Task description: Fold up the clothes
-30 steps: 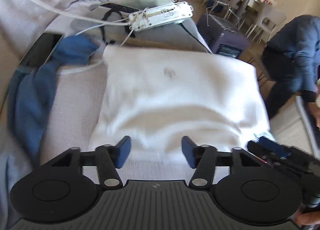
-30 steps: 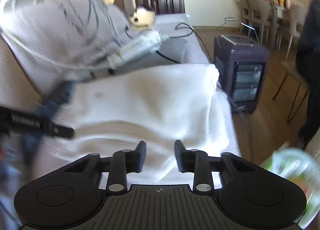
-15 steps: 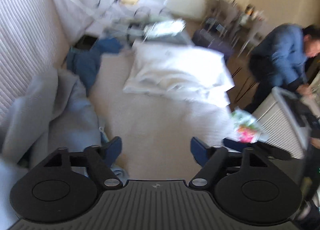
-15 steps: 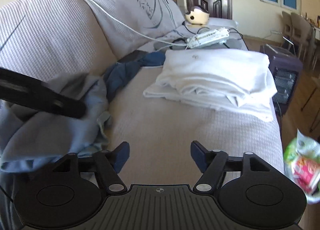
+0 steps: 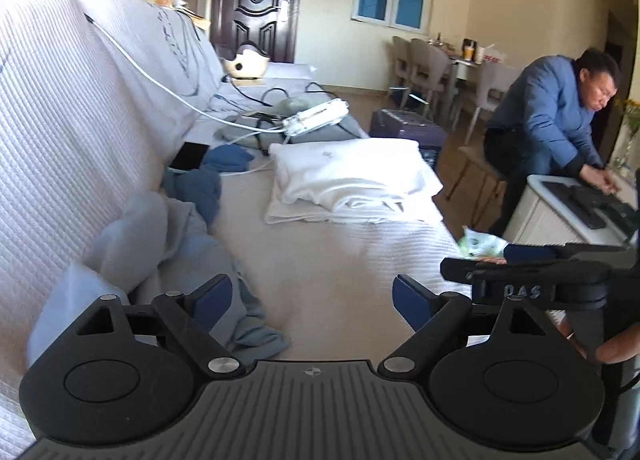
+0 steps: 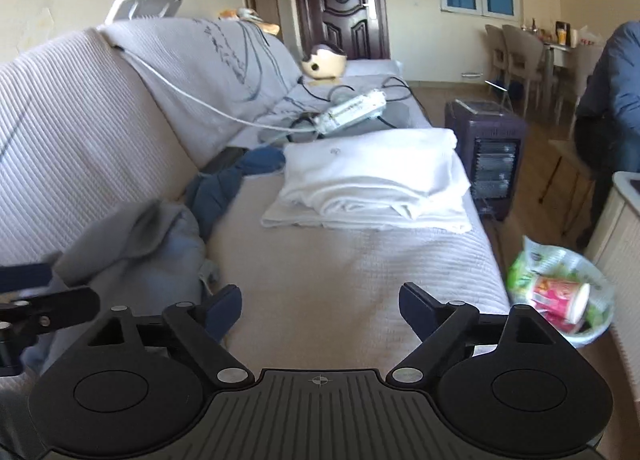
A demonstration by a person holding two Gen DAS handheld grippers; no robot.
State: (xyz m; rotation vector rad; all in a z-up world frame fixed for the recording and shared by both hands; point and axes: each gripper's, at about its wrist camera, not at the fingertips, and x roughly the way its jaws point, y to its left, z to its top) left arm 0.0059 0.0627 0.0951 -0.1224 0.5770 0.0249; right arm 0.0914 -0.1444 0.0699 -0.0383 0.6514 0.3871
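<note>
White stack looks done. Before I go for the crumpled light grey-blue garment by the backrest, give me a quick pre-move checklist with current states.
1. Left gripper empty, jaws opening: ok.
2. Right gripper empty, jaws opening: ok.
3. Folded white garment stack set down, clear of both grippers: ok.
4. Crumpled light grey-blue garment in view and unobstructed: ok.
5. Bare stretch of ribbed beige sofa seat for spreading: ok.
6. Dark blue cloth free of the grey-blue garment: cannot tell; they lie next to each other.
</note>
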